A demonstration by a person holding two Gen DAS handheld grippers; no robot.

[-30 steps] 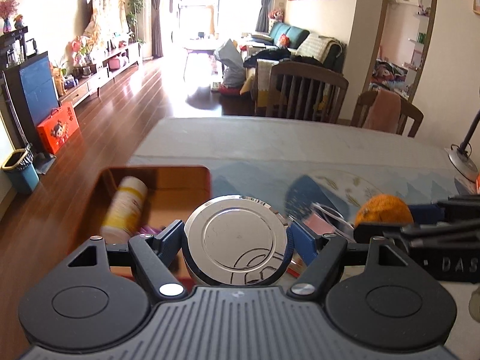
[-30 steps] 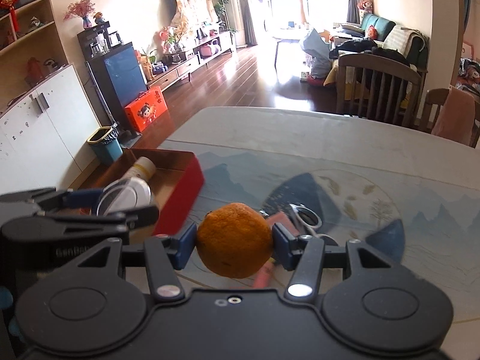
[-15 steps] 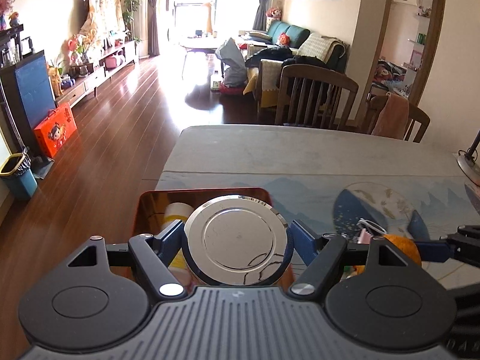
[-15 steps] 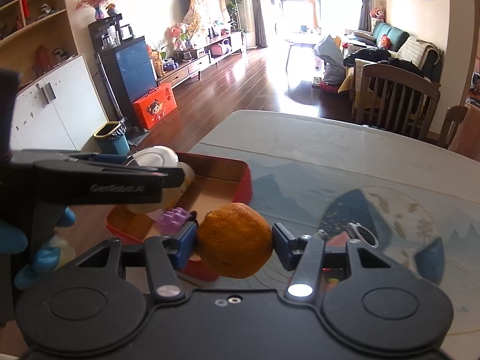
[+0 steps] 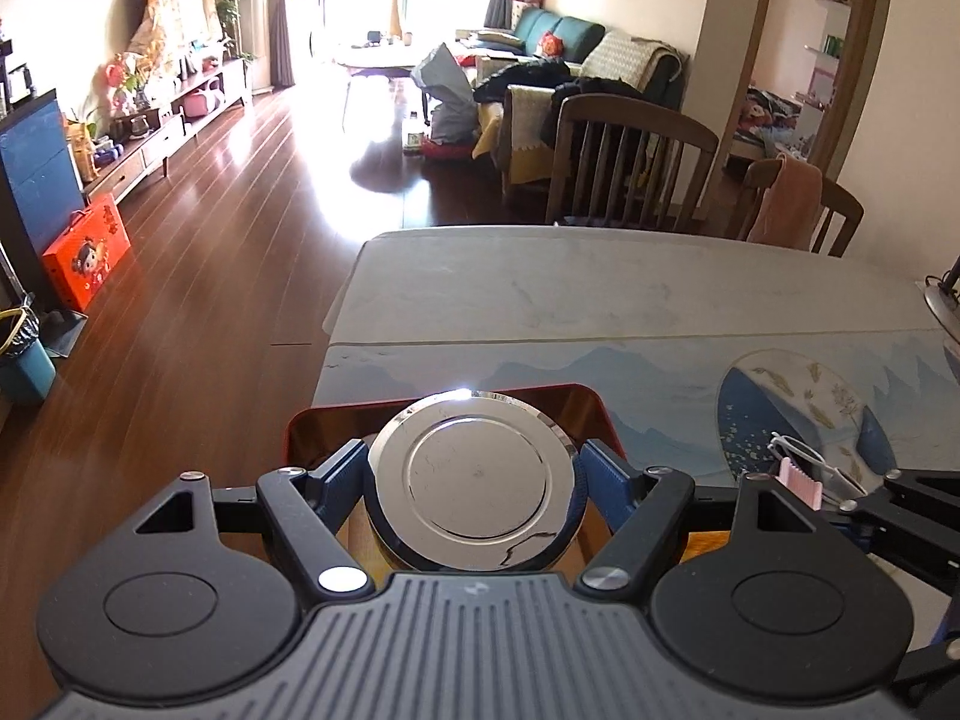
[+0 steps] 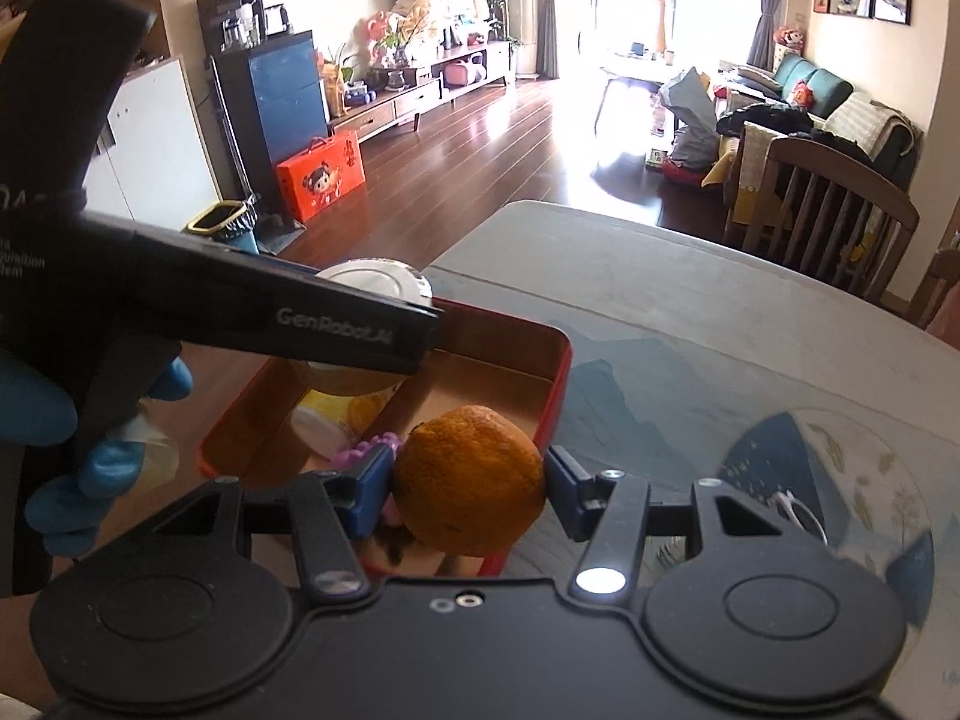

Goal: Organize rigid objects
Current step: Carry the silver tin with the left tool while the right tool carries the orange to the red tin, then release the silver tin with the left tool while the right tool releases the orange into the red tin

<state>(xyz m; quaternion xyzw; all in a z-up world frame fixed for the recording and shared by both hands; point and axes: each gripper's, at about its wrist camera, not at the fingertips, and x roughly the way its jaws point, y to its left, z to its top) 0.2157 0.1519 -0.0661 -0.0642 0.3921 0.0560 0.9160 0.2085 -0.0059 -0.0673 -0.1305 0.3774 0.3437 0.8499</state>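
Fingers of both grippers clamped: left gripper (image 5: 471, 471) on round silver-lidded tin (image 5: 471, 480), right gripper (image 6: 468, 489) on round orange fruit (image 6: 471, 480). Both poised directly over red rectangular tray (image 6: 555, 378) on counter (image 6: 690, 312); fruit nearer tray's right wall.

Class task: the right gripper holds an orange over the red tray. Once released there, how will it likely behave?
The orange is round, so it will probably roll until something in the red tray stops it. Its peel looks dimpled, so probably grippy against the right gripper. It fills the jaws without visibly deforming, suggesting fairly firm.
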